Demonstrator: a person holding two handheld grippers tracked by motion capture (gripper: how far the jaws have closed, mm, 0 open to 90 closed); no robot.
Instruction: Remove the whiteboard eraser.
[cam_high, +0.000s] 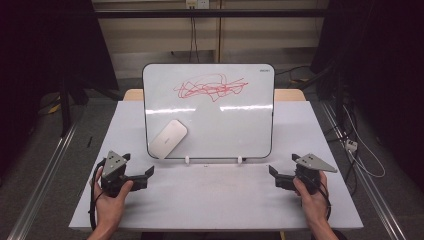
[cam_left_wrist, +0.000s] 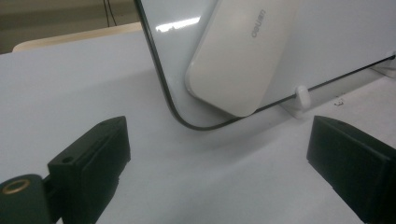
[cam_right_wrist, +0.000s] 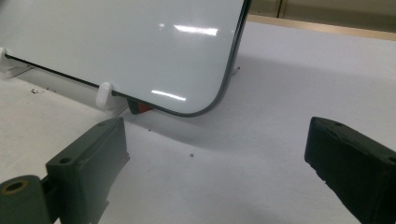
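A whiteboard (cam_high: 220, 120) with a red scribble (cam_high: 210, 87) stands between and beyond both open grippers, left (cam_high: 142, 177) and right (cam_high: 277, 177); an eraser (cam_high: 169, 138) clings near the left one.

Flat pale grey rectangular tabletop (cam_high: 215, 200); light wooden surface (cam_high: 290, 94) showing past its far edge. Grey floor (cam_high: 45, 150) on both sides. Metal rail (cam_high: 42, 175) runs along floor at left, another (cam_high: 360, 170) at right. Beige back wall (cam_high: 150, 35) with dark horizontal bar (cam_high: 210, 12). Black drapes (cam_high: 45, 45) flank both sides. White cables (cam_high: 362, 155) loose on floor, right.
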